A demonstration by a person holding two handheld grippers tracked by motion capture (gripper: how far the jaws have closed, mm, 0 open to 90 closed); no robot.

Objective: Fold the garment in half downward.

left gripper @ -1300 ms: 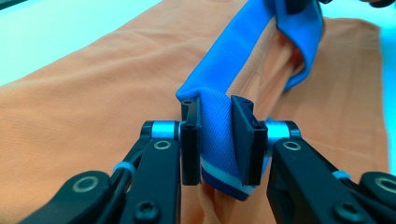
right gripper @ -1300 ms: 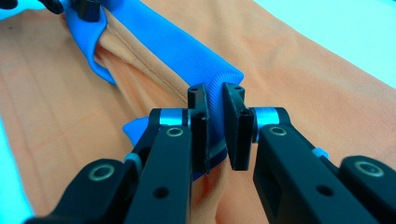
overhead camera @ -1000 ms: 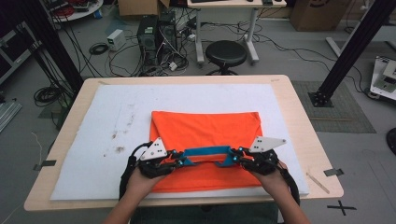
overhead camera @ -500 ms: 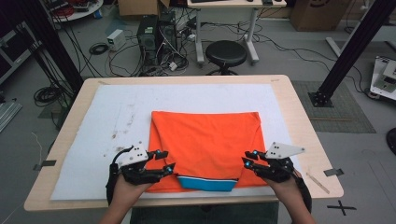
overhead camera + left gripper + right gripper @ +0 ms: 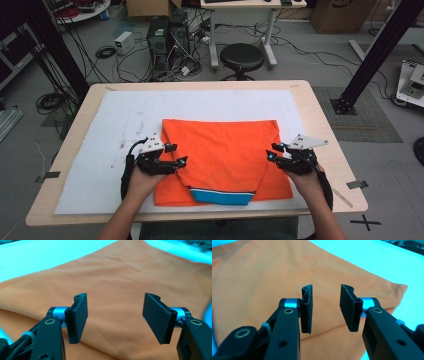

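White foam padding (image 5: pixel 100 150) covers a pale wooden table (image 5: pixel 325 125) in a cable-strewn workshop; a folded orange garment (image 5: pixel 225 150), smooth knit with a blue hem band (image 5: pixel 220 196), lies at the near centre; the left gripper (image 5: pixel 175 155) hovers at its left edge, jaws wide apart; the right gripper (image 5: pixel 273 152) hovers at its right edge, jaws parted, gripping nothing; bare padding surrounds the cloth.

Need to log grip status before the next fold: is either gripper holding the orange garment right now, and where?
Nothing is held. The left gripper and right gripper both stand open above the orange garment, no cloth between the jaws.
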